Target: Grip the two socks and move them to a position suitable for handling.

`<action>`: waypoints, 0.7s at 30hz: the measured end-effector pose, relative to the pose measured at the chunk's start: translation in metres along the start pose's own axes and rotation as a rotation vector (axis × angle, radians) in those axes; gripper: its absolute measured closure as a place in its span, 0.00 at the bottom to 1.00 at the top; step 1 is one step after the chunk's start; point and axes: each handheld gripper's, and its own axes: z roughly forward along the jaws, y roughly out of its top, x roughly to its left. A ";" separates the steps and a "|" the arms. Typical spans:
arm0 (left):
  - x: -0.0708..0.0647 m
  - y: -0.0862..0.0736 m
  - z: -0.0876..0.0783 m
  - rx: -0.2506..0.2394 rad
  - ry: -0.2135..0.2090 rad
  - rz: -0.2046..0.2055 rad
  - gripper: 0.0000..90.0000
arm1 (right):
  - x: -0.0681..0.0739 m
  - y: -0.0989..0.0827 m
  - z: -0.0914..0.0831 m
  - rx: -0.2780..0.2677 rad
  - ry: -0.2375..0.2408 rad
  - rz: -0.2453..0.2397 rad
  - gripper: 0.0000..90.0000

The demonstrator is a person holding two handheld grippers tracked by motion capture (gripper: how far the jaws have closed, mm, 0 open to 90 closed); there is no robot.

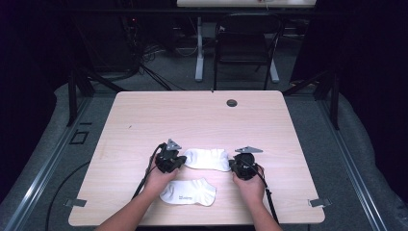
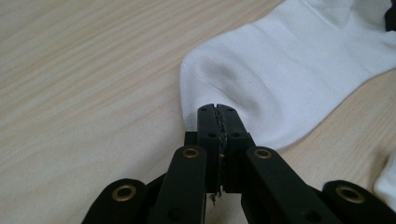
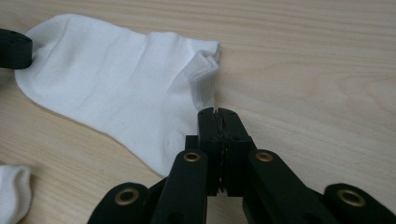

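High view had the far sock [image 1: 208, 159] lying flat on the worktop [image 1: 144, 120], stretched between both grippers. Left gripper [image 2: 218, 110] had its jaws pinched on the toe end, right gripper [image 3: 217, 112] clamped the cuff edge.

Light wood table [image 1: 144, 120] w/ 2 white socks: far sock [image 1: 208, 159], near sock [image 1: 188, 192].
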 end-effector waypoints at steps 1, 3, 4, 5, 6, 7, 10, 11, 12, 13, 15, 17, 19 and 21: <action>0.001 -0.002 -0.002 0.005 0.001 0.000 0.99 | 0.002 0.000 0.001 -0.001 0.010 0.005 0.99; 0.003 -0.005 -0.007 0.011 0.008 0.000 0.99 | 0.006 -0.001 0.001 0.000 0.036 0.008 0.99; 0.004 -0.007 -0.009 0.012 0.013 -0.008 0.99 | 0.009 -0.001 0.002 -0.002 0.039 0.004 0.99; 0.005 -0.009 -0.011 0.012 0.016 -0.014 0.99 | 0.012 -0.001 0.002 0.002 0.044 0.000 0.99; 0.007 -0.012 -0.014 0.017 0.019 -0.014 0.99 | 0.015 -0.001 0.003 0.004 0.047 -0.017 0.99; 0.009 -0.013 -0.016 0.017 0.024 -0.009 0.99 | 0.019 -0.002 0.003 0.003 0.048 -0.027 0.99; 0.013 -0.019 -0.022 0.017 0.023 -0.024 0.99 | 0.025 -0.002 0.004 0.007 0.056 -0.037 0.99; 0.013 -0.020 -0.022 0.009 0.025 -0.032 0.99 | 0.027 -0.002 0.005 0.008 0.064 -0.047 0.99; 0.013 -0.022 -0.024 0.011 0.024 -0.031 0.99 | 0.029 -0.003 0.005 0.012 0.063 -0.044 0.99; 0.013 -0.023 -0.026 0.011 0.026 -0.032 0.99 | 0.030 -0.003 0.005 0.007 0.068 -0.050 0.99; 0.014 -0.026 -0.028 0.013 0.026 -0.029 0.99 | 0.033 -0.003 0.005 0.012 0.079 -0.058 0.99; 0.015 -0.028 -0.030 0.014 0.024 -0.027 0.99 | 0.034 -0.003 0.005 0.009 0.091 -0.062 0.99; 0.016 -0.030 -0.032 0.012 0.022 -0.038 0.99 | 0.035 -0.004 0.005 0.011 0.094 -0.066 0.99; 0.017 -0.032 -0.034 0.008 0.017 -0.042 0.98 | 0.036 -0.004 0.005 0.011 0.099 -0.068 0.97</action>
